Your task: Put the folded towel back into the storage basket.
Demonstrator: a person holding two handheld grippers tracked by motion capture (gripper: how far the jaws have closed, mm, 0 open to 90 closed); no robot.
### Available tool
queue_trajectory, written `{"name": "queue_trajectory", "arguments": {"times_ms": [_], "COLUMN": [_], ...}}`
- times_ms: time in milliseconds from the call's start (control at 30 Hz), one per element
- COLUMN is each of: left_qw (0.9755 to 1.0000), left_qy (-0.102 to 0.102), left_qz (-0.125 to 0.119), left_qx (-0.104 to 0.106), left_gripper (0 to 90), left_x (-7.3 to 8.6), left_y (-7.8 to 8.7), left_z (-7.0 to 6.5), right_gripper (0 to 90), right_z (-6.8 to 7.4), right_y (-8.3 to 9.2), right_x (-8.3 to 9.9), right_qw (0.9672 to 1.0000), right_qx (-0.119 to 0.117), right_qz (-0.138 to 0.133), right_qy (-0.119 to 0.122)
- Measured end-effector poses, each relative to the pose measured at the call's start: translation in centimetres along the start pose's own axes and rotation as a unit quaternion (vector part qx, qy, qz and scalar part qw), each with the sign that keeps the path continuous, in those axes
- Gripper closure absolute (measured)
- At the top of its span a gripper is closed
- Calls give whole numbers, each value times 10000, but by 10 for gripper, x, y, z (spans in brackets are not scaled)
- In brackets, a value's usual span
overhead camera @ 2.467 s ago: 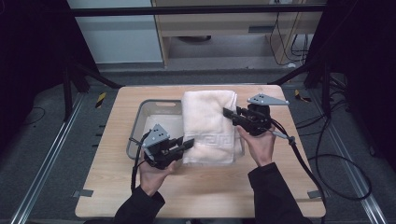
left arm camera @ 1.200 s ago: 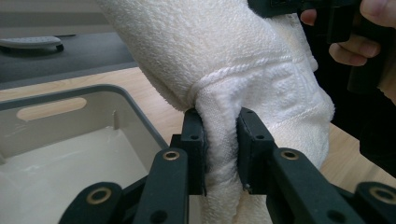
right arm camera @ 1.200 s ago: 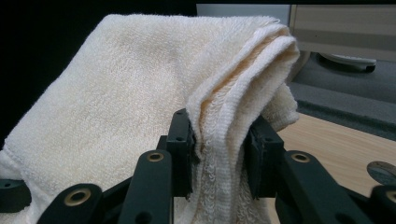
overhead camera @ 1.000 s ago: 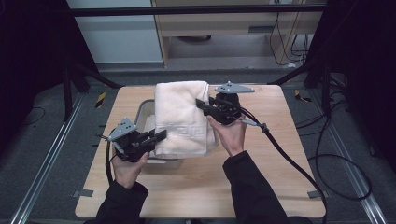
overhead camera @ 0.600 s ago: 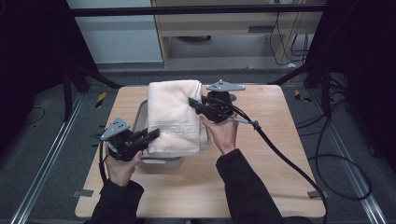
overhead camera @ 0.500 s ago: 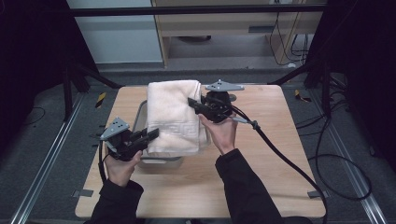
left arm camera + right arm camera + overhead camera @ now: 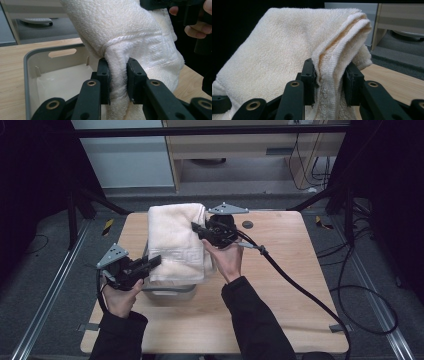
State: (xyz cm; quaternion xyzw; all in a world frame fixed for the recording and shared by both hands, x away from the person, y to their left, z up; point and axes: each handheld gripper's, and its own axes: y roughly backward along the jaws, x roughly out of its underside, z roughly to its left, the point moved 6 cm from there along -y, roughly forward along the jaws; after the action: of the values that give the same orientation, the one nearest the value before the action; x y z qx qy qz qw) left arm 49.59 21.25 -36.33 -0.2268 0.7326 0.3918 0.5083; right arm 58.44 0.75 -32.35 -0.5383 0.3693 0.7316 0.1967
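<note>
Both tools, left tool (image 7: 154,261) and right tool (image 7: 198,228), grip the towel (image 7: 176,242). It has moved left, over the bin (image 7: 32,75). Probably lowering it inside is next.

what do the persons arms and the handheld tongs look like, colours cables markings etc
Both forearms wear dark long sleeves. The left tongs and right tongs are black, each topped by a grey three-cornered plate. A thick black cable trails from the right one across the table. Up close, the jaws are flat black blocks with small screw holes, on linkage arms with brass-coloured pivot bushings.
</note>
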Motion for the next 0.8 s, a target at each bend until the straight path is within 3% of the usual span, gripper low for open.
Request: {"name": "queue_trajectory", "arguments": {"times_ms": [567, 800], "left_qw": [9996, 9992], "left_qy": [81, 156], "left_qz": [57, 110], "left_qx": [-277, -340], "left_gripper": [739, 739], "left_x": [3, 6], "left_y": [8, 10], "left_z": [23, 33], "right_gripper": [666, 666], "right_z": [14, 17], "right_y": [-25, -39], "right_x": [0, 4], "right_qw": [10000, 9999], "right_qx": [-31, -93], "right_qz": [55, 65], "right_qy": [-11, -124]}}
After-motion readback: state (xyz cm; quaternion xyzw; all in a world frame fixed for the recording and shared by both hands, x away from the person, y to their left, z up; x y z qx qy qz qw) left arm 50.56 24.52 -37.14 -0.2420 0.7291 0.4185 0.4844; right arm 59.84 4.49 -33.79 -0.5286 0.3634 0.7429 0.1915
